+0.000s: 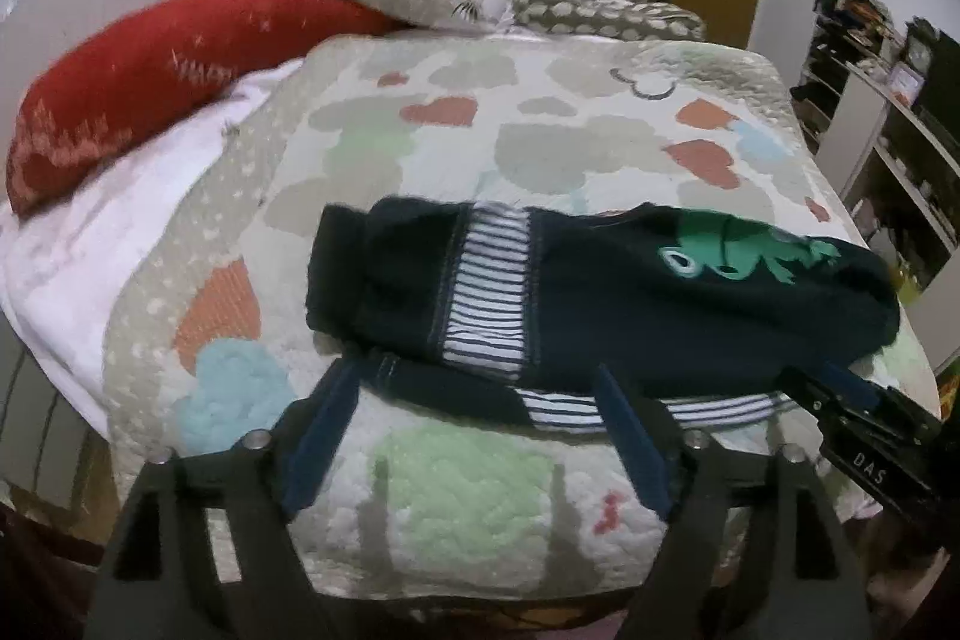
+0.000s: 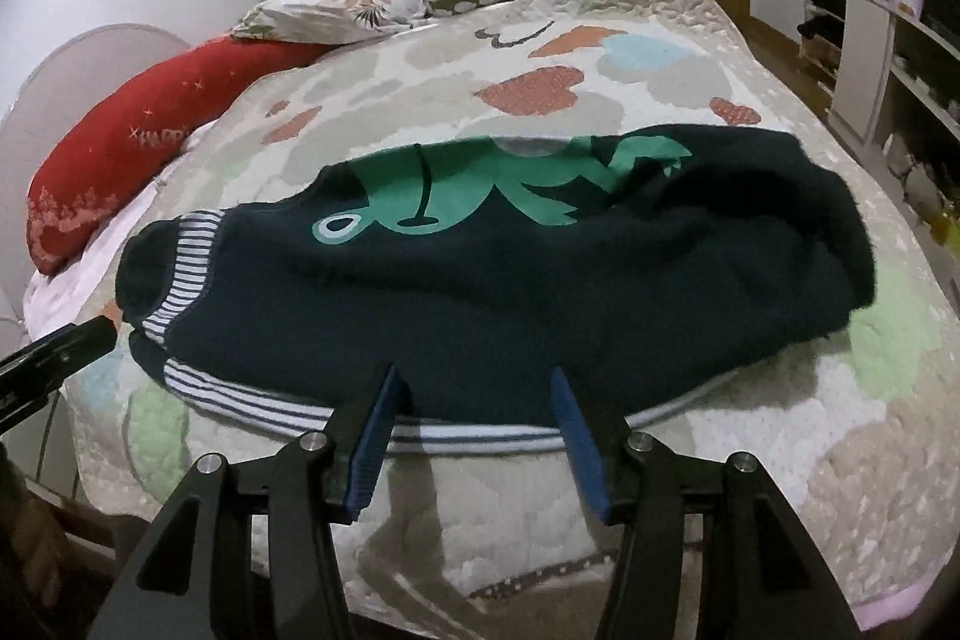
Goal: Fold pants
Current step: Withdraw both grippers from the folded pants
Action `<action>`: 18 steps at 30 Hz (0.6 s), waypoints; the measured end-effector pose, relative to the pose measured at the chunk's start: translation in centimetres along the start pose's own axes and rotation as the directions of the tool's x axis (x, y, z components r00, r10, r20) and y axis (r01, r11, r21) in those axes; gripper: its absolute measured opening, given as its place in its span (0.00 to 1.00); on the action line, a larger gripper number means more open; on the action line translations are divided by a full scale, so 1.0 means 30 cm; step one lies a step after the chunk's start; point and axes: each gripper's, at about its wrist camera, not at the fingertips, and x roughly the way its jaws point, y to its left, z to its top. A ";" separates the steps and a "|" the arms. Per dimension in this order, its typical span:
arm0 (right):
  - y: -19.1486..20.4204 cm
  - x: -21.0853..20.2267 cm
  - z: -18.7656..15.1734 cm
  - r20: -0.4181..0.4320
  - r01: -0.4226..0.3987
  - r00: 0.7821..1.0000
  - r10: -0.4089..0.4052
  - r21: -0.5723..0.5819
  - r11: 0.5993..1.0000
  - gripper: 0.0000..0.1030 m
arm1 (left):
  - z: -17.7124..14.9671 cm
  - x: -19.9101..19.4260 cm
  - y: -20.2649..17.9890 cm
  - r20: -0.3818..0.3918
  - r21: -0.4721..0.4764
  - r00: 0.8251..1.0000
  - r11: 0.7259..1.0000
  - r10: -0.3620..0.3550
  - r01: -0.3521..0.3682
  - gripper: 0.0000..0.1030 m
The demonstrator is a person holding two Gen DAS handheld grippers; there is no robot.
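The pants (image 2: 492, 280) lie across the quilt (image 2: 780, 460) on the bed, near its front edge. They are dark blue with a green frog print (image 2: 480, 196) and white-and-blue striped bands (image 1: 489, 280). One layer already lies over another, and a striped hem (image 2: 300, 409) of the lower layer shows along the near edge.

The left tongs (image 1: 477, 388) are released: the two blue pads stand wide apart, with their tips at the near edge of the cloth, close to the cuff end. The right tongs (image 2: 474, 388) are released too, and their pads also stand apart at the near hem, more to the waist side. Neither pair holds anything now. Whether the tips touch the fabric cannot be told from these views.

It seems that the step in hand is to take the near edge for the next fold. To do this well, each pair of tongs should probably slide one pad under the hem and close on all the layers together, not only on the top one, otherwise the layers may slip apart when lifted. Both sides should likely rise at the same time and at the same height, so that the cloth stays flat between them. The soft quilt may be caught with the hem, so the lower pad should stay above it. The red pillows (image 1: 150, 58) are well apart and should not disturb.
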 end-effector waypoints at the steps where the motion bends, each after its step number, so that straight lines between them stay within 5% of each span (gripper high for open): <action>1: -0.001 -0.012 -0.003 0.007 -0.008 1.000 0.008 0.004 1.000 0.56 | -0.001 -0.016 -0.011 0.013 0.013 1.000 1.000 0.008 -0.008 0.80; 18: -0.103 -0.167 -0.014 0.166 -0.016 0.986 -0.003 0.111 0.994 0.62 | -0.031 -0.069 -0.183 0.023 0.185 1.000 0.982 0.018 -0.022 0.81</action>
